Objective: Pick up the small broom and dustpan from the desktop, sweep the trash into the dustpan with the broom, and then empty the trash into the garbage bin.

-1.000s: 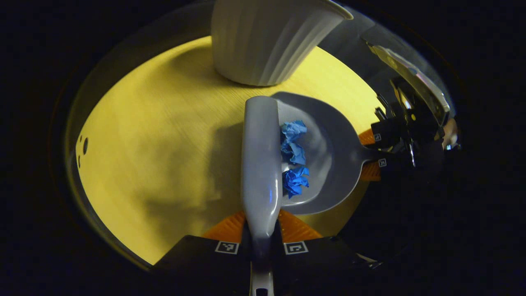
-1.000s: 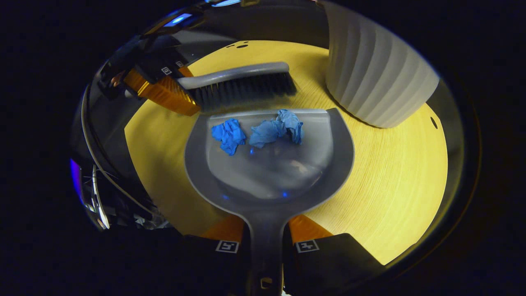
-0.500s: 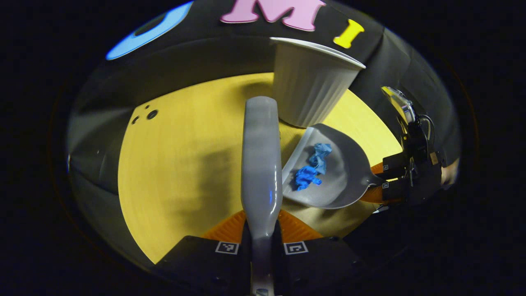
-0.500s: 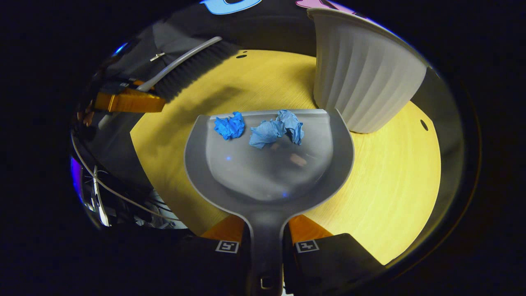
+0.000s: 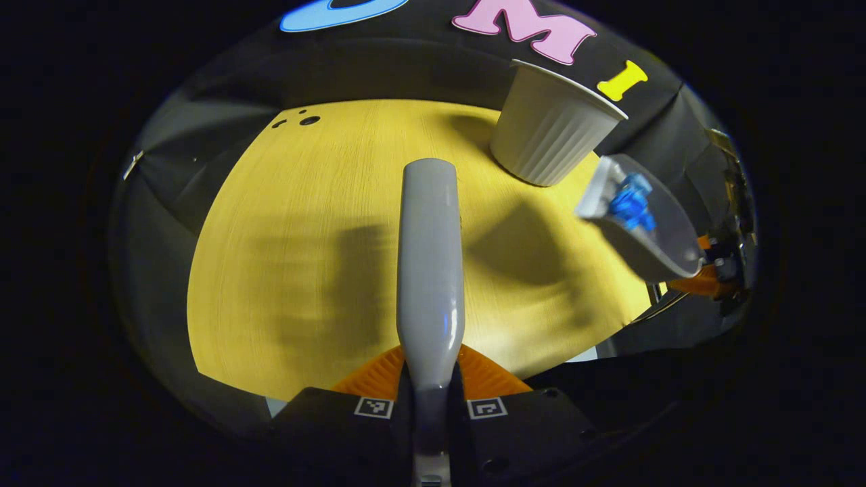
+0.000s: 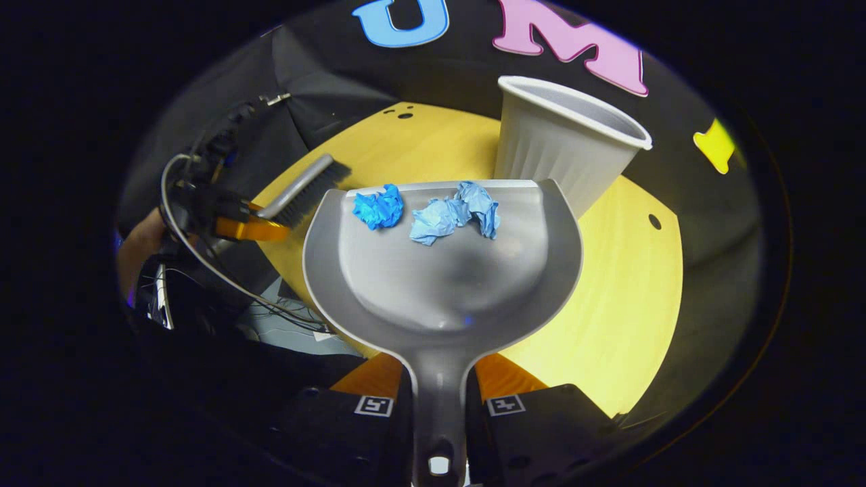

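Surface: a yellow wood-grain desktop (image 5: pixel 304 237) sits under dim light, dark cloth wall behind it.
Dustpan: the dustpan (image 6: pixel 443 270) is held off the desktop, handle running straight back between the right gripper (image 6: pixel 438 404) fingers, open lip pointing forward and away.
Trash: crumpled blue paper (image 6: pixel 429 211) lies right at the front lip, the far end from the fingers, so any forward tilt should send it out.
Bin: the white ribbed garbage bin (image 6: pixel 558 152) stands upright just beyond the lip and a touch to the right of the fingers; its rim sits above the lip in this view.
Right grip: both fingers are clamped on the dustpan handle.
Key relation: the pan's long axis points almost at the bin; I judge it needs lifting over the rim, then tipping forward.
Broom: the broom (image 5: pixel 429 264) runs straight ahead from the left gripper (image 5: pixel 429 406), fingers closed on its handle, held off to the dustpan's left.
Nearer hand: the right, by a clear margin.
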Motion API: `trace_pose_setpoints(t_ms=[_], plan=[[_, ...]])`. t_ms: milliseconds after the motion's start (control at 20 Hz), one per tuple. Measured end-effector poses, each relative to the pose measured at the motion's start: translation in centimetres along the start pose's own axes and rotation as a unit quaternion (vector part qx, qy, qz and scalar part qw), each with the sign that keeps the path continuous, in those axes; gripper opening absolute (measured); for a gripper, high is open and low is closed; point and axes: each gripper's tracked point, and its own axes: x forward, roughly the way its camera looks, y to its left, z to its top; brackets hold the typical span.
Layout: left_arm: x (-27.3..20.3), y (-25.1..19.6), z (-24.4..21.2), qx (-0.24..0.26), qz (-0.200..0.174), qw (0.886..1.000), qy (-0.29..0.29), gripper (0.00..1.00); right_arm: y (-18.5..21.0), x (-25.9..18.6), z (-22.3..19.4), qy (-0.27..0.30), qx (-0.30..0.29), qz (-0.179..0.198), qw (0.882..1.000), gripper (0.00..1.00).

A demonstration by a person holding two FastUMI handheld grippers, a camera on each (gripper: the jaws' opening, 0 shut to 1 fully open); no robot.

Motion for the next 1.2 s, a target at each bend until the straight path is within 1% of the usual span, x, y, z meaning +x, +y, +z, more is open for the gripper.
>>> trace_pose_setpoints(t_ms=[50,150,250,350,450,550,650,750,850,950,1000,1050,1100,1150,1200], plan=[[0.1,-0.3,0.1,0.000,-0.002,1.000,0.000,0.25,-0.3,-1.3,0.0,0.004,0.002,0.006,1.000,0.35],[0.2,-0.3,0.2,-0.001,-0.011,1.000,-0.003,0.25,-0.7,-3.8,0.7,0.008,-0.002,0.006,1.000,0.35],[0.0,0.1,0.1,-0.001,-0.018,1.000,-0.005,0.25,-1.7,-6.4,1.6,0.005,-0.018,-0.009,1.000,0.35],[-0.5,0.5,0.1,0.004,-0.020,1.000,-0.006,0.25,-2.8,-8.5,2.6,-0.002,-0.021,-0.025,0.999,0.35],[-0.6,0.3,0.3,0.006,-0.016,1.000,-0.003,0.25,-3.7,-10.2,3.7,-0.010,-0.021,-0.035,0.999,0.35],[-0.7,0.1,0.4,0.005,-0.014,1.000,-0.001,0.25,-5.5,-11.3,5.9,-0.024,-0.029,-0.049,0.998,0.35],[-0.6,0.0,0.3,-0.006,-0.014,1.000,0.002,0.25,-7.4,-11.5,8.2,-0.040,-0.024,-0.062,0.997,0.35],[-0.7,0.1,0.4,-0.042,-0.021,0.999,0.007,0.25,-9.7,-10.9,10.5,-0.059,-0.014,-0.082,0.995,0.35],[-1.0,0.5,0.7,-0.068,-0.022,0.997,0.005,0.25,-11.7,-10.0,12.9,-0.078,-0.004,-0.095,0.992,0.35],[-1.3,0.7,0.9,-0.080,-0.017,0.997,0.000,0.25,-14.2,-8.7,15.4,-0.089,-0.004,-0.121,0.989,0.35],[-1.5,0.8,1.1,-0.088,-0.015,0.996,-0.002,0.29,-15.7,-8.0,16.4,-0.093,-0.001,-0.137,0.986,0.35],[-1.8,0.6,1.3,-0.105,-0.021,0.994,-0.004,0.25,-16.9,-7.3,17.0,-0.093,0.001,-0.153,0.984,0.35],[-2.0,0.4,1.6,-0.124,-0.029,0.992,-0.008,0.25,-18.2,-6.5,17.6,-0.093,0.002,-0.168,0.981,0.35],[-2.2,0.6,1.7,-0.135,-0.031,0.990,-0.012,0.28,-19.3,-5.7,18.1,-0.093,0.000,-0.183,0.979,0.35],[-2.3,1.0,2.0,-0.134,-0.027,0.991,-0.014,0.25,-20.3,-5.0,18.5,-0.093,0.000,-0.196,0.976,0.35]])
